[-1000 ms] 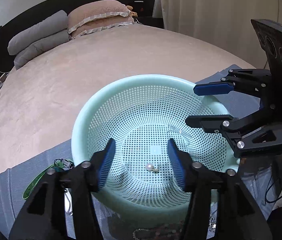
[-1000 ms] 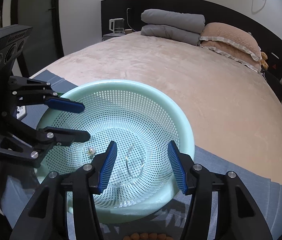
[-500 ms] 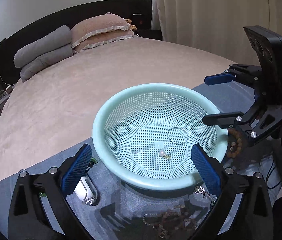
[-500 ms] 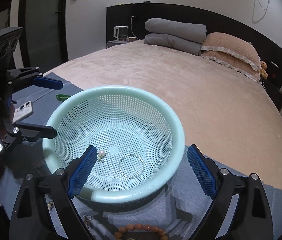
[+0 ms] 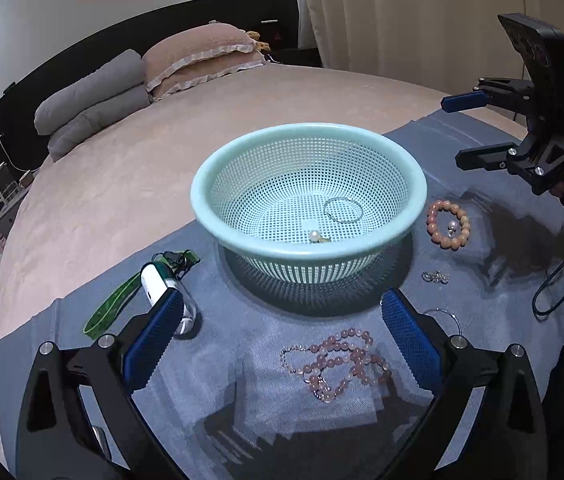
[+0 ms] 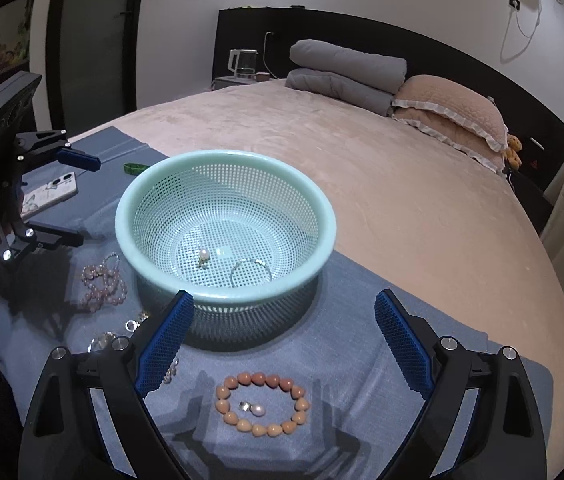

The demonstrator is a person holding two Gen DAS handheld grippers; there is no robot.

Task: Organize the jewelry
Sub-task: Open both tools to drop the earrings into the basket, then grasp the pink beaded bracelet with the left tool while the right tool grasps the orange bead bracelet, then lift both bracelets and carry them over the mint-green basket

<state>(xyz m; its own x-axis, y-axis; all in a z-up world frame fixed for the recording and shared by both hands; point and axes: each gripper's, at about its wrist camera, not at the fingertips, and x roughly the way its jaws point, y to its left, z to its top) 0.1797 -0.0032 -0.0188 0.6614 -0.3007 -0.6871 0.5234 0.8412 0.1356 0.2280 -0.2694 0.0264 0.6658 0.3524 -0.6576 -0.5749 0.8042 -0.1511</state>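
Mint basket (image 5: 402, 236) mid-cloth (image 5: 242, 380), bare bedspread (image 5: 162, 140) beyond

Basket (image 5: 309, 168) is seen as pale green plastic, perforated mesh wall, smooth semi-gloss rim. Under it a blue cloth (image 5: 242, 360) is laid, woven and matt. Bedspread (image 6: 362, 184) behind the basket looks soft, velvety, matt. Inside the basket a thin bangle (image 5: 343, 210) reads as shiny metal, the pearl (image 5: 314, 235) as glossy. Orange bead bracelet (image 6: 262, 404) beside the basket is smooth, polished; pink bead necklace (image 5: 334, 364) is glossy, translucent. Gripper pads (image 6: 166, 344) are shown ribbed, blue, matt.
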